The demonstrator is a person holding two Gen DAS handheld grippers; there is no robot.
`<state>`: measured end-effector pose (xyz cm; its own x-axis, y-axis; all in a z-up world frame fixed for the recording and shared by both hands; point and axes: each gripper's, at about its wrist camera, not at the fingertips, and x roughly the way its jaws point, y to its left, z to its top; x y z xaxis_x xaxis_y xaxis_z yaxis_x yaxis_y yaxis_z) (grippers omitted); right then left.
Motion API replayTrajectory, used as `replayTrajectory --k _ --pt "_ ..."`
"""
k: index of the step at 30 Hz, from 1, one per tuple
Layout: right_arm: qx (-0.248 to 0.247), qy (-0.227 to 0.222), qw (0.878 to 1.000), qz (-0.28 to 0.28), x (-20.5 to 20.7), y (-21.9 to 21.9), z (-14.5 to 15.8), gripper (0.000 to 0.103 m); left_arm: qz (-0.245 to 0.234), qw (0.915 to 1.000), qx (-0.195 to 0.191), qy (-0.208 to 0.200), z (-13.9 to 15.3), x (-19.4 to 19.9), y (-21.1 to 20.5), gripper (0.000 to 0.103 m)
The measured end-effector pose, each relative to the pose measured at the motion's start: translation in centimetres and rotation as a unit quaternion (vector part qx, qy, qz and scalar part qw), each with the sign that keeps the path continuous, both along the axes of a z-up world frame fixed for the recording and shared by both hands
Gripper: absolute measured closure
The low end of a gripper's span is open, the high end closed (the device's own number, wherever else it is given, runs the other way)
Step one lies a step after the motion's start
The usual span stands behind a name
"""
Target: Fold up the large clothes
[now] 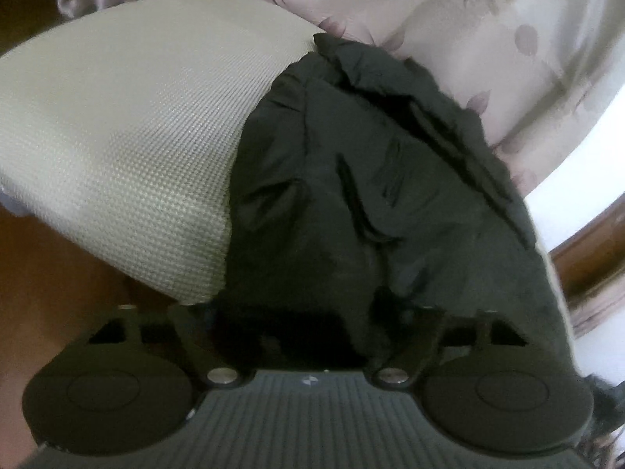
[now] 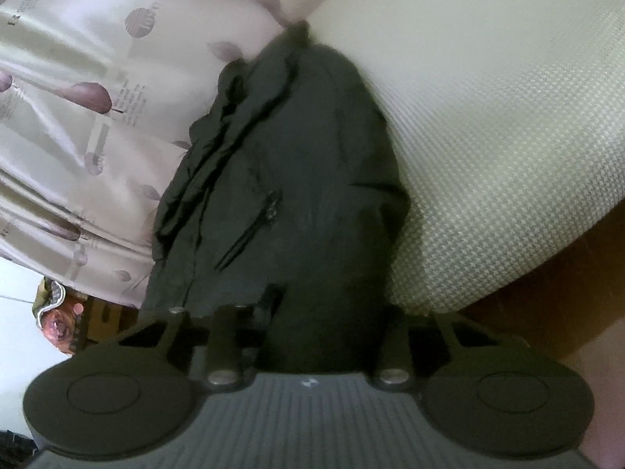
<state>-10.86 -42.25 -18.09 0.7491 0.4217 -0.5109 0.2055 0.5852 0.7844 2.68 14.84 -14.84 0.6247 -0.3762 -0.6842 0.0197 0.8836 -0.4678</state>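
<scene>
Black, slightly shiny padded garment (image 1: 351, 179) lies bunched in a long heap on the cream, waffle-textured mattress (image 1: 117, 125), with its far end touching the pale satin bedcover printed with mauve leaves (image 1: 488, 39). Seen from the left wrist, the cloth's left edge runs down across the mattress and the mattress front edge drops to brown wooden floor (image 1: 58, 273), so the open room lies on that side. Seen from the right wrist, the same garment (image 2: 297, 179) has bare mattress (image 2: 508, 125) to its right and the bedcover (image 2: 78, 117) to its left, with floor (image 2: 547, 293) past the mattress edge.

Both grippers point forward and downward at the near end of the heap. The left gripper (image 1: 312, 332) has its jaws partly apart with dark cloth filling the gap; whether the pads press on it I cannot tell. The right gripper (image 2: 308, 332) has its jaws drawn close, clamped on a thick fold of the garment.
</scene>
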Motion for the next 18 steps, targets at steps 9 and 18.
replayTrajectory --k 9,18 --pt "-0.003 -0.037 0.999 0.017 -1.3 -0.6 1.4 0.095 -0.054 0.9951 0.059 -0.059 2.0 -1.7 -0.6 0.069" --pt "0.001 -0.033 0.999 0.003 -1.2 0.2 0.8 0.030 -0.031 0.9962 0.063 -0.052 1.8 -1.1 -0.8 0.008"
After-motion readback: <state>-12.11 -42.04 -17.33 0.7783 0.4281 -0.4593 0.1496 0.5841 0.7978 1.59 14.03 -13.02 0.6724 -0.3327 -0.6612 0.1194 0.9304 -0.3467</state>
